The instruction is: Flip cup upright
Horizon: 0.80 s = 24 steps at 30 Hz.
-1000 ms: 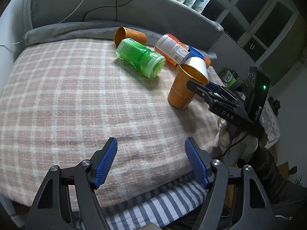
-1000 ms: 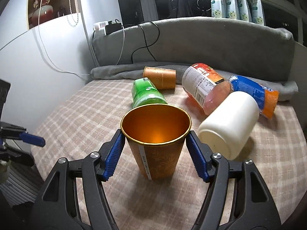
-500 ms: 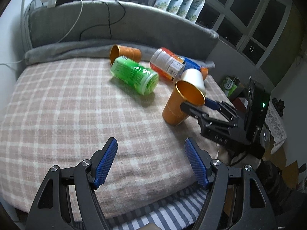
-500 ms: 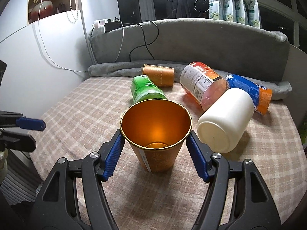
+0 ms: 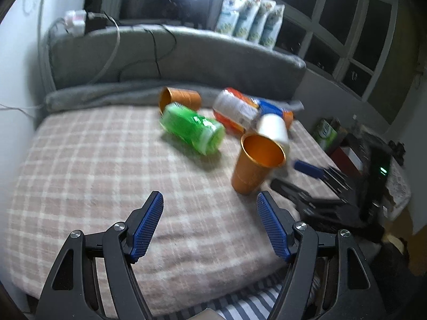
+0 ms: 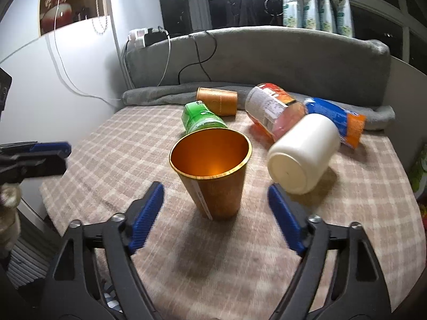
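An orange metallic cup (image 6: 213, 176) stands upright on the checked blanket, mouth up, leaning slightly; it also shows in the left wrist view (image 5: 254, 164). My right gripper (image 6: 214, 205) is open, its blue pads clear of the cup on both sides and a little nearer the camera. It appears in the left wrist view (image 5: 309, 178) just right of the cup. My left gripper (image 5: 209, 224) is open and empty above the blanket's front part, well left of the cup.
Behind the cup lie a green bottle (image 6: 202, 120), a second orange cup on its side (image 6: 217, 100), a clear bottle with red drink (image 6: 273, 112), a blue-orange bottle (image 6: 336, 120) and a white container (image 6: 304, 154). A grey headboard (image 6: 267, 58) backs the bed. The bed edge runs along the front.
My right gripper has opened, let go of the orange cup and drawn back; the cup now stands free. The left gripper's view has tilted upward, the gripper still open.
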Available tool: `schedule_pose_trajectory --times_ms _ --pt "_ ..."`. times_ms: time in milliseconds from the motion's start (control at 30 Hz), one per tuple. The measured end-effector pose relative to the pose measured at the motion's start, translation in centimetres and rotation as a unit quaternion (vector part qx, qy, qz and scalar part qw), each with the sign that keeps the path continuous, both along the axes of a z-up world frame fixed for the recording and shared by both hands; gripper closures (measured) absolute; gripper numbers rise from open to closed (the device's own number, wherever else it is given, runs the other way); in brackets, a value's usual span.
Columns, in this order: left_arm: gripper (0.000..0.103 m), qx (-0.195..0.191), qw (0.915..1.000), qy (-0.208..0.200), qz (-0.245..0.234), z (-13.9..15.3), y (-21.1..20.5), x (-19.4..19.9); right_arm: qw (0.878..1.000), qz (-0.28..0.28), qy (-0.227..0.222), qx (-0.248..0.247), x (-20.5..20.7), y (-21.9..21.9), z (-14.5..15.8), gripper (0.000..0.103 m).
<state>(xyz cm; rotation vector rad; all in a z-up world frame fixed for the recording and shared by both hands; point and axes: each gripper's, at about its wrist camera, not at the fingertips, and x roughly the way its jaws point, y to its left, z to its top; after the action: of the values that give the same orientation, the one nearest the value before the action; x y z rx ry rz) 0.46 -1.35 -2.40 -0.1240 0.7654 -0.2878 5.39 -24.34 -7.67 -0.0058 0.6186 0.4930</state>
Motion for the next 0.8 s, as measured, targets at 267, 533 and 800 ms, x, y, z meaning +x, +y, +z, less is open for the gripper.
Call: schedule_pose_trajectory --times_ms 267,533,800 --pt "0.03 0.039 0.9885 -0.126 0.074 2.4 0.1 -1.4 0.995 -0.097 -0.021 0.022 -2.9 -3.2 2.8 0.012" --pt "0.023 0.062 0.9703 -0.204 0.114 4.3 0.2 -2.1 0.983 -0.172 -0.064 0.007 -4.1 -3.8 6.2 0.012" --pt "0.023 0.067 0.9637 -0.218 0.138 4.8 0.8 -2.3 0.974 -0.193 -0.113 -0.017 -4.4 -2.8 8.1 0.0"
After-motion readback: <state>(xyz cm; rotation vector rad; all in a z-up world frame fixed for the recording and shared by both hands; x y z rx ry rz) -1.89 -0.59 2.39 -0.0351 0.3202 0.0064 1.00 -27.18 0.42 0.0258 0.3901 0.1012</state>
